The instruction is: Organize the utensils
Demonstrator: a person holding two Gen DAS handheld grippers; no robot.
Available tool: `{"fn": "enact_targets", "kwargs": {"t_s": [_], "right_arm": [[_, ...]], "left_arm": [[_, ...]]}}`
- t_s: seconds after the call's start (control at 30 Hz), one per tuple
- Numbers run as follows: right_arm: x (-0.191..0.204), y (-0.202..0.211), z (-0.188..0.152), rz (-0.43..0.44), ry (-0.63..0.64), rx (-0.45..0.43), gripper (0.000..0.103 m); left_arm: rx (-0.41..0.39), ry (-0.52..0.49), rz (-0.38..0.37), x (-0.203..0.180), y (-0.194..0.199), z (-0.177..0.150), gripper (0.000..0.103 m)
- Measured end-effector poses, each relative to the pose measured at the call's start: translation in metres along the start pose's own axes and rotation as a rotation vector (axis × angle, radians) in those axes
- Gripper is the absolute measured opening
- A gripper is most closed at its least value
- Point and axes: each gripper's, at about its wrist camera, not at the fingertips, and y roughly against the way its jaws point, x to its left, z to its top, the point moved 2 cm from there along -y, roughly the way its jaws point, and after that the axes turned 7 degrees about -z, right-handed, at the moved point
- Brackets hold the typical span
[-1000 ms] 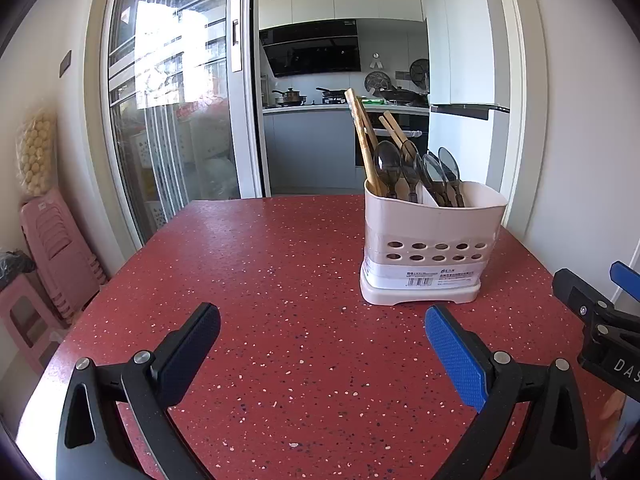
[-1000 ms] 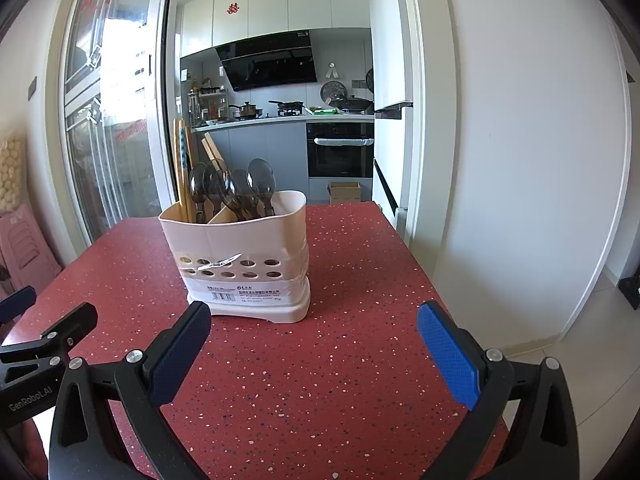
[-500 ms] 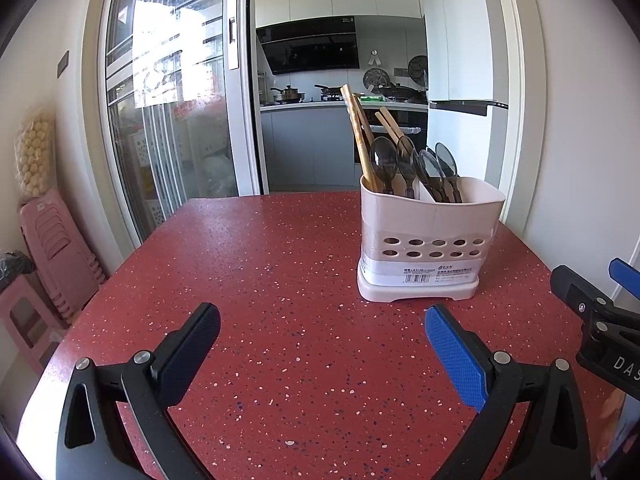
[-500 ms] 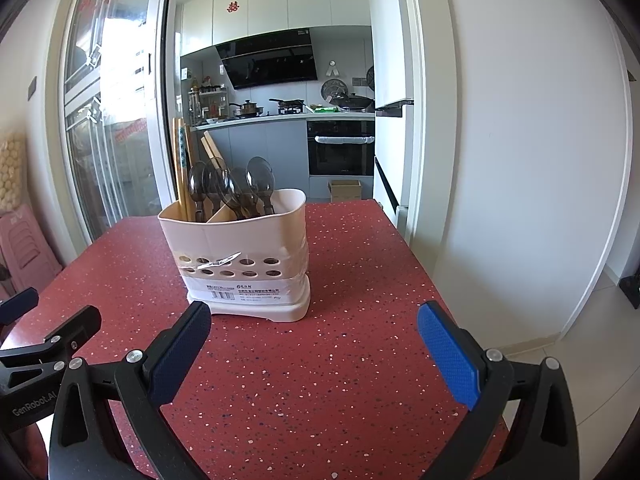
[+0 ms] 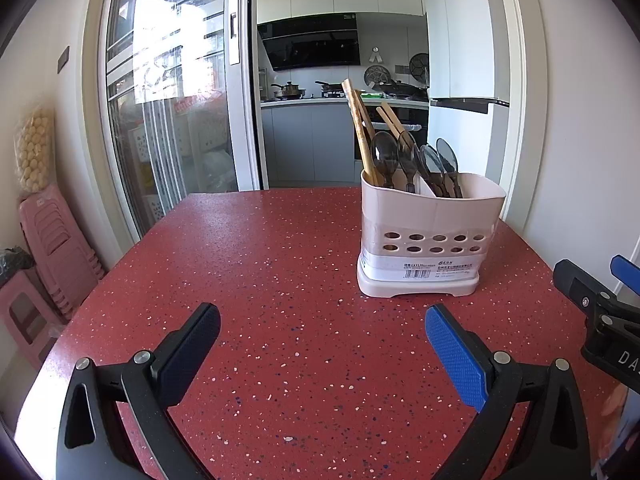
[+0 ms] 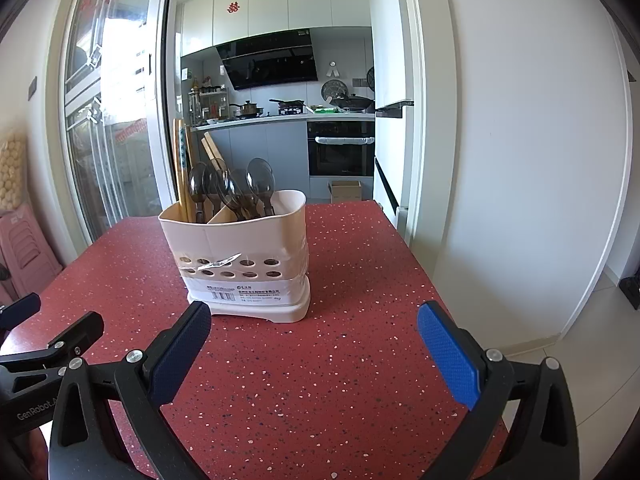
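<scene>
Utensil holder (image 5: 430,236) stands beyond both spread, empty grippers' fingers (image 5: 454,350).

A home, dining corner opening onto a kitchen. At twelve o'clock, through a sliding glass door (image 5: 176,120): range hood (image 5: 312,50), white wall cabinets (image 6: 276,4) with red paper cutouts, pots on a stove (image 6: 260,110), built-in oven (image 6: 340,148). At nine o'clock, stacked pink plastic stools (image 5: 52,248). Nearest, a red speckled surface (image 5: 260,280) bearing a utensil holder (image 5: 428,240) of spoons and chopsticks.
</scene>
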Motion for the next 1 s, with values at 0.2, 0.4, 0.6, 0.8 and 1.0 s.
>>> {"fn": "enact_targets", "kwargs": {"t_s": [0.2,0.4,0.6,0.8,1.0], "right_arm": [[0.0002,0.0003,0.0002,0.0,0.0,-0.001,0.103],[0.0004,0.0004,0.0,0.0,0.001,0.0,0.103],[0.0003,0.0005,0.0008,0.0,0.0,-0.001,0.103],[0.0004,0.0006,0.0006,0.0,0.001,-0.002,0.103],[0.0007,0.0019,0.0016,0.001,0.002,-0.003,0.103]], "left_arm": [[0.002,0.002,-0.001,-0.0007,-0.0002,-0.0002,0.103],[0.008,0.009,-0.004,-0.001,-0.0006,-0.0011,0.103],[0.007,0.011,-0.002,-0.0001,0.0005,-0.0015,0.103],[0.009,0.009,-0.005,-0.0008,0.0016,-0.0017,0.103],[0.009,0.009,-0.004,-0.0011,0.0017,-0.0017,0.103]]}}
